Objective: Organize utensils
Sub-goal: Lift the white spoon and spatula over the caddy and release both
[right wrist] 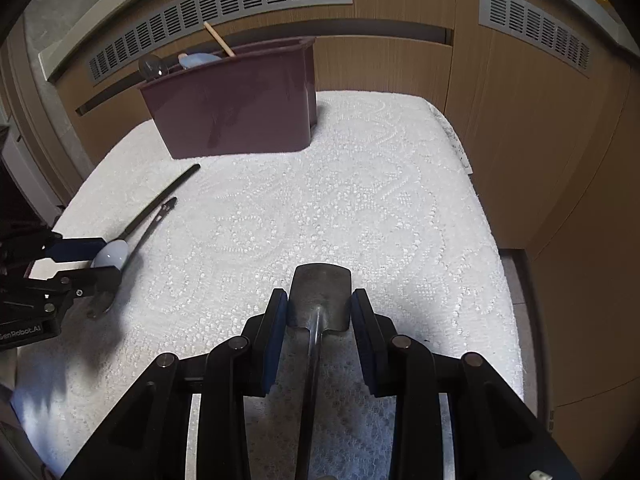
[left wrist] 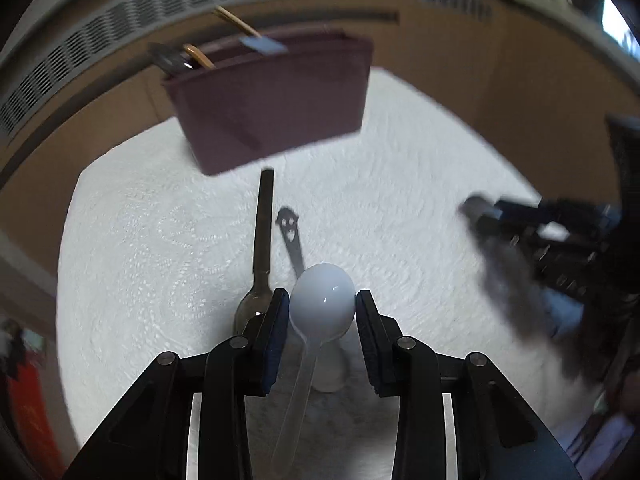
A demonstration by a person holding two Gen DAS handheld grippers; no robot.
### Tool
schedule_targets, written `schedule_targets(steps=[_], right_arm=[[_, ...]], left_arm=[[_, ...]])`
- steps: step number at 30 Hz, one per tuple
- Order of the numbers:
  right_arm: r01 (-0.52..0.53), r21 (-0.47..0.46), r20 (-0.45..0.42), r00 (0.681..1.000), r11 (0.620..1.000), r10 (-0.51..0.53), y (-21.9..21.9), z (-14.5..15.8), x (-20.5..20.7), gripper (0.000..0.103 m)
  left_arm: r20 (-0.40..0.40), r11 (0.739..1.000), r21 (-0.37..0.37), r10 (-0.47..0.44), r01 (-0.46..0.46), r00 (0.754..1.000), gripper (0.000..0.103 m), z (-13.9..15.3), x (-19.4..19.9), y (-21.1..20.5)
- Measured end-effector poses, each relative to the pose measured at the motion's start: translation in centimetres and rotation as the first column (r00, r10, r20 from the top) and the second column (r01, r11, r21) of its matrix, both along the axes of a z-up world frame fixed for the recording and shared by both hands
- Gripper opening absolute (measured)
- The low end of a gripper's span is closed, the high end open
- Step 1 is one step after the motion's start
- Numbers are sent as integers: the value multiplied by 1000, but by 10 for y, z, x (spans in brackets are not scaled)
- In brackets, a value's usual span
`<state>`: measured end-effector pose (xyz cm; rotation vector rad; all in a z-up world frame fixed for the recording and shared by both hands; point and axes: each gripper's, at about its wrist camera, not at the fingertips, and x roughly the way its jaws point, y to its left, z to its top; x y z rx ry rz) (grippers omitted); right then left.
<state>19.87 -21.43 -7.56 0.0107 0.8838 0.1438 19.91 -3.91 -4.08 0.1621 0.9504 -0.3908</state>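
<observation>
Spoons first: we have the white plastic spoon [left wrist: 322,300] pinched at its bowl between the fingers of our left gripper [left wrist: 322,304], handle trailing back beneath the gripper. We judge it light, stiff and glossy, so the rounded bowl could slip or twist under the pads; the neck where bowl meets handle would give a surer hold. Our right gripper [right wrist: 319,308] is closed on a metal utensil [right wrist: 320,296] with a flat, squared head, gripped by both edges, its stem running back under the gripper. It looks heavier and rigid, with smooth sides that may slide if tilted steeply.

Just beside the white spoon, a dark-handled spoon [left wrist: 262,236] and a thin metal handle with cutouts [left wrist: 290,236] lie on the white lace cloth [left wrist: 400,200] covering the surface, handles pointing toward the maroon holder [left wrist: 272,100]. That holder stands upright at the far edge, well apart from both grippers, and already carries a wooden stick [left wrist: 236,22] and some other utensils. Behind it runs a wooden wall with grey vents [right wrist: 224,4].
</observation>
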Motion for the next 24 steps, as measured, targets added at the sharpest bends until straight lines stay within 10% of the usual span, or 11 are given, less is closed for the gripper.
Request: schedule_targets(steps=[6,19,24], right_arm=[[-36,-10,62,997,999,37,13,25,-13,30],[-58,25,201,978,998,52,27,76,-16,29],[-64,22,398,916,998,50,32,157,7,29]], left_arm=[[118,956,-276,140,-103,983,35,37,-24,22],[246,945,-322,144,-60,958,35,88,-21,35],[431,933,-358,128,39,893,35,161,7,31]])
